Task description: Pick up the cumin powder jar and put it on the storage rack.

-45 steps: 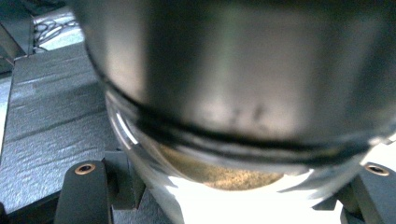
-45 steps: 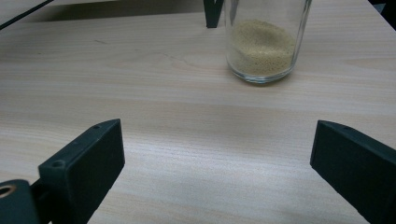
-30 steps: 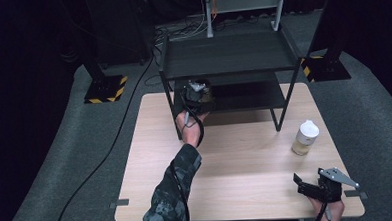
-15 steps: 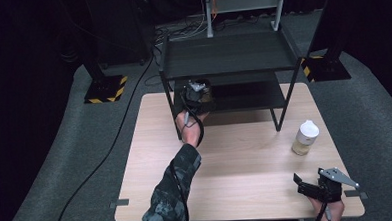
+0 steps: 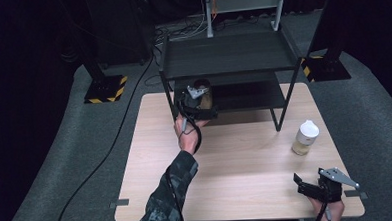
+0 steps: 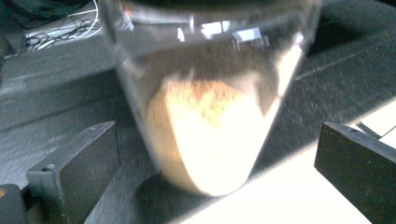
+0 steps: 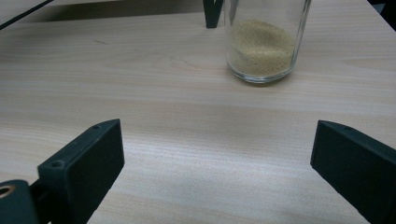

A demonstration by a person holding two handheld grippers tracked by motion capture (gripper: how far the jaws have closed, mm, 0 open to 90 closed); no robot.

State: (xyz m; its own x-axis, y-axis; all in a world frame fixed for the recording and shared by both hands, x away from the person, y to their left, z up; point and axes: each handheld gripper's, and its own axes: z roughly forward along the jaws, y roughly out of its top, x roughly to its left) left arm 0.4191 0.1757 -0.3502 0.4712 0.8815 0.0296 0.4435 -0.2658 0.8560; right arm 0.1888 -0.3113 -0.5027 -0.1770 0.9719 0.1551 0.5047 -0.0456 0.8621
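Left gripper (image 5: 196,98), jaws apart around a jar (image 6: 210,116) on the lower shelf (image 5: 248,95), frame centre. Looks like placing; next, back out. Right gripper (image 5: 320,187) idles lower right, jaws apart.

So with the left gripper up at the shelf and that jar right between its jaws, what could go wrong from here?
1. The left gripper has its jaws open around a glass jar sitting near the edge of the lower shelf; a nudge might tip it off.
2. Smooth glass could slip if the jaws close too low.
3. The second jar stands near the right gripper; a careless sweep might knock it.
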